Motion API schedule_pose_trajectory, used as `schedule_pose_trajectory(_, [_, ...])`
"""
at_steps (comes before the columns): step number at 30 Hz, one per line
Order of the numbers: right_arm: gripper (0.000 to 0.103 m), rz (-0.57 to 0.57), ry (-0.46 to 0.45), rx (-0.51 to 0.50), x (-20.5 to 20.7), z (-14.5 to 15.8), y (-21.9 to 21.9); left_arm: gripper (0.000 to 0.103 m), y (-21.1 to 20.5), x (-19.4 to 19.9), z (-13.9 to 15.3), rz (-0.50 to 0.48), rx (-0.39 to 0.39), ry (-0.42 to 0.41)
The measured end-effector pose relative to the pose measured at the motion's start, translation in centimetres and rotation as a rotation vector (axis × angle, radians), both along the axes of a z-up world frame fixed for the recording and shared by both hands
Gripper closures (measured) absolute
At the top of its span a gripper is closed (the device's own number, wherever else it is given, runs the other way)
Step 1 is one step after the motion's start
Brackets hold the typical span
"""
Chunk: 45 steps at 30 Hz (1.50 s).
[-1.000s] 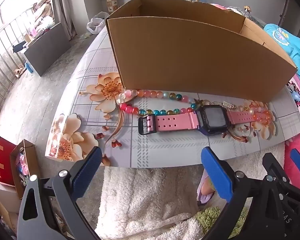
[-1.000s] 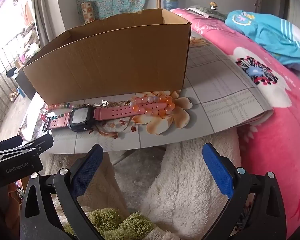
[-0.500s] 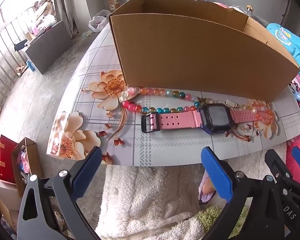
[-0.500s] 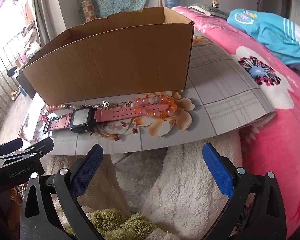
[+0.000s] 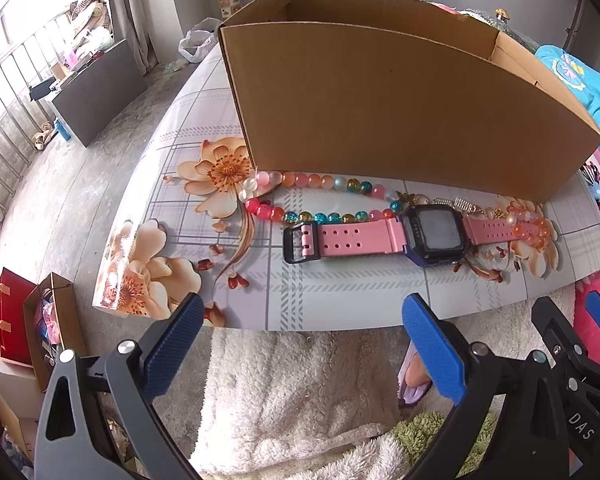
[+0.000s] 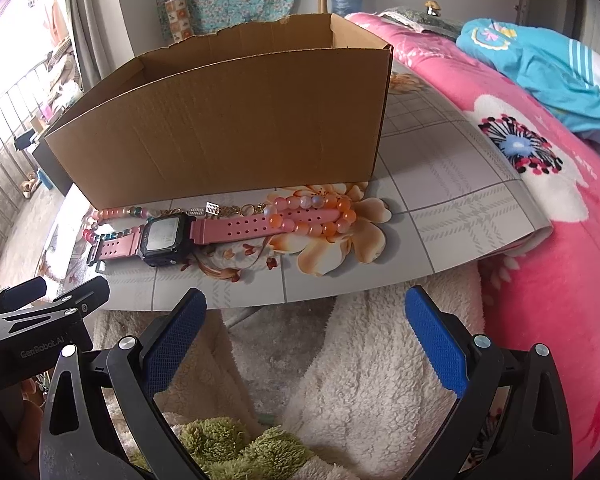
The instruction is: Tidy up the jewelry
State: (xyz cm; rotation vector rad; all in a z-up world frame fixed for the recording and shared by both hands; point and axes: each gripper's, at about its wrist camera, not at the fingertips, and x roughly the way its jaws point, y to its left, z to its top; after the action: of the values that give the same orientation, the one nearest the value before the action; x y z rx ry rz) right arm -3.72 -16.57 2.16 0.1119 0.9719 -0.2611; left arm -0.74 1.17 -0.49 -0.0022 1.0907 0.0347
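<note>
Both tongs nearer the watch (image 5: 384, 234), jaws apart; bead bracelet's (image 5: 312, 196) full loop only in left view.

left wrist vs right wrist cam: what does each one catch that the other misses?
Left wrist only: the red bag on the floor, and the full multicoloured bead strand.
Right wrist only: the pink flowered bedding, and the box's right end wall.
Both: cardboard box, pink watch lying flat in front of it, orange bead bracelet at the strap's end, and both tongs open, left and right.
</note>
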Motion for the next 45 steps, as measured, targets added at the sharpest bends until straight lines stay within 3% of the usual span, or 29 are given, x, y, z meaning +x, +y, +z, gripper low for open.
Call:
schedule_pose_trajectory(39, [0.008,-0.027,-0.002,0.006,0.5,0.1,-0.1,0.006,-0.1,0.1,-0.1,0.005,0.017,0.007])
schedule_pose_trajectory(45, [0.008,-0.009,-0.053,0.0,0.2,0.7,-0.1,0.006,0.9,0.0,-0.4,0.008,0.006,-0.006])
